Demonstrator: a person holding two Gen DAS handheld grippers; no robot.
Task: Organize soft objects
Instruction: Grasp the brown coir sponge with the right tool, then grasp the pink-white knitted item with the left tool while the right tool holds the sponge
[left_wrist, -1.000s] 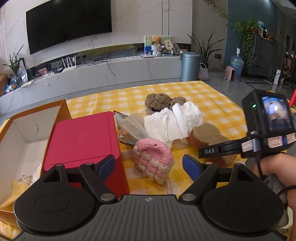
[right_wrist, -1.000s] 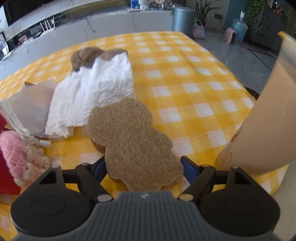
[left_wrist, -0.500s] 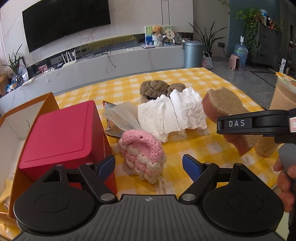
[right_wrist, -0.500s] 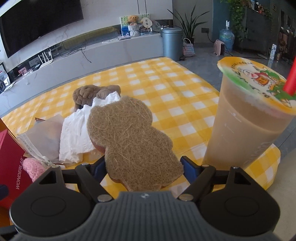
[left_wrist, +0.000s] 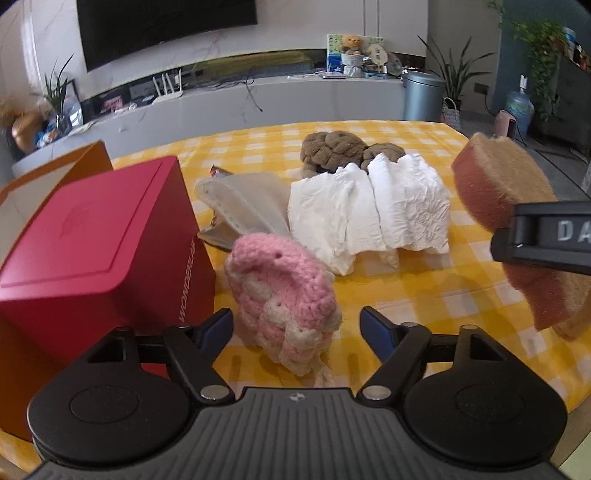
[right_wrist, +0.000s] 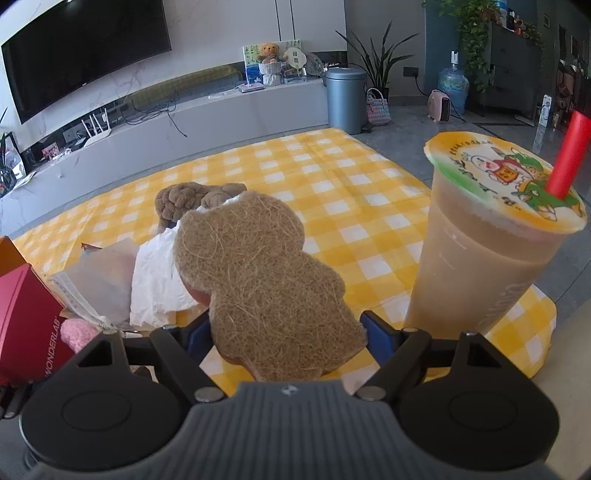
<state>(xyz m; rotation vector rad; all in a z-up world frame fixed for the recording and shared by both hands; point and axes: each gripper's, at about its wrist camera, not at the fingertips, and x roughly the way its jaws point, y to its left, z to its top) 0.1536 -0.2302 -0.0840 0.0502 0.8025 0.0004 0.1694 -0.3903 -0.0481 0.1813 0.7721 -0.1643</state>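
Note:
A pink and cream knitted piece (left_wrist: 284, 295) lies on the yellow checked tablecloth (left_wrist: 436, 295), right between the blue pads of my left gripper (left_wrist: 297, 326). Its jaws are closing, and small gaps still show on both sides of the knit. My right gripper (right_wrist: 284, 332) is shut on a brown bear-shaped sponge (right_wrist: 258, 280) and holds it clear of the table. In the left wrist view the sponge (left_wrist: 498, 184) hangs at the right, with one black finger (left_wrist: 546, 236) across it.
Behind the knit lie a white crumpled cloth (left_wrist: 369, 214), a mesh bag (left_wrist: 243, 206) and a brown plush (left_wrist: 332, 147). A red box (left_wrist: 99, 236) stands at the left in an orange carton (left_wrist: 74, 162). A milk tea cup (right_wrist: 491, 251) with a red straw stands at the table's right edge.
My left gripper has come down closer to the pink knit and its jaws have narrowed around it. The right gripper has lifted the sponge off the table.

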